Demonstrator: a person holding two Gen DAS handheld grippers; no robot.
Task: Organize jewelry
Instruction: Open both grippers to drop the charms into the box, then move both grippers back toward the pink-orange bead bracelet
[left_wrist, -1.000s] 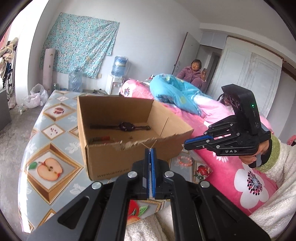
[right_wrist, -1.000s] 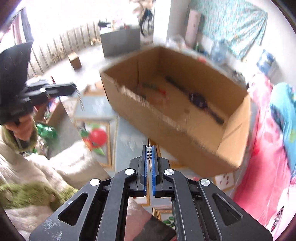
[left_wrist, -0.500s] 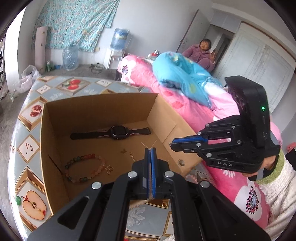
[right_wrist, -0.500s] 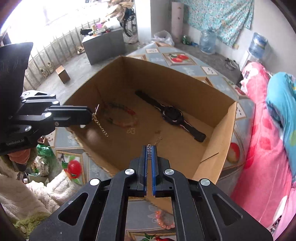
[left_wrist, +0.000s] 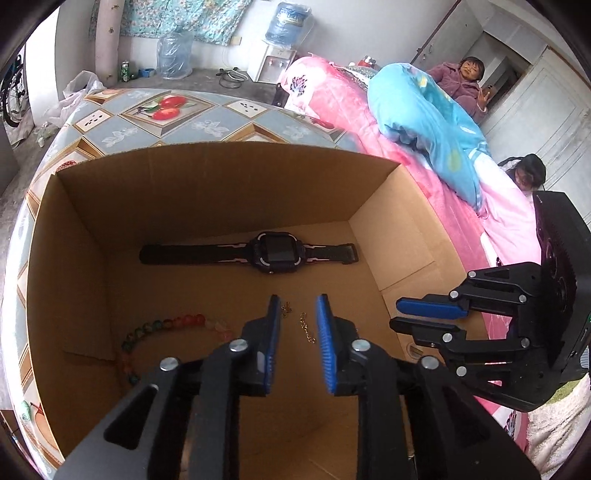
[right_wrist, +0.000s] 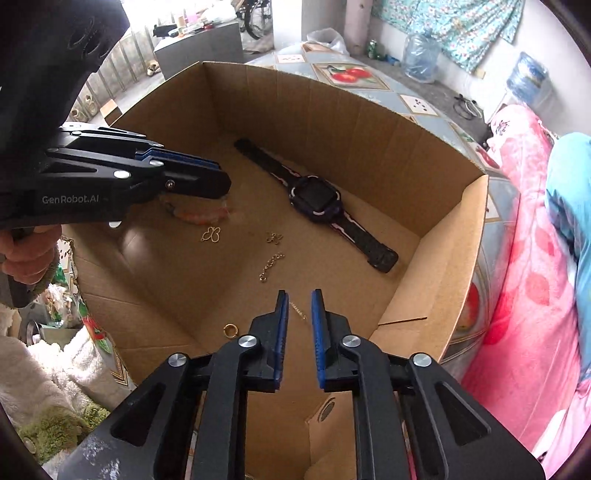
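Note:
An open cardboard box (left_wrist: 221, 184) (right_wrist: 332, 110) holds a black watch (left_wrist: 269, 253) (right_wrist: 317, 195), a coloured bead bracelet (left_wrist: 162, 326), a gold chain (left_wrist: 306, 328) (right_wrist: 271, 262), a butterfly charm (right_wrist: 211, 234), a small charm (right_wrist: 274, 238) and a gold ring (right_wrist: 229, 329). My left gripper (left_wrist: 295, 306) (right_wrist: 221, 177) hangs over the box floor, its jaws opening; the chain lies below between them, untouched. My right gripper (right_wrist: 298, 299) (left_wrist: 395, 314) is at the box's near right side, jaws opening, with a short chain piece (right_wrist: 298, 310) loose between the pads.
The box stands on a table with a fruit-patterned cloth (left_wrist: 155, 110). A pink bed with a blue quilt (left_wrist: 424, 110) runs along the right, with a seated person (left_wrist: 465, 85) beyond. Water bottles (left_wrist: 173, 51) stand by the far wall. A fluffy white sleeve (right_wrist: 48, 373) is near the box.
Both grippers moved forward and down into the box. Both were shut on thin gold chain; now their jaws have parted and the chain pieces lie on the box floor.

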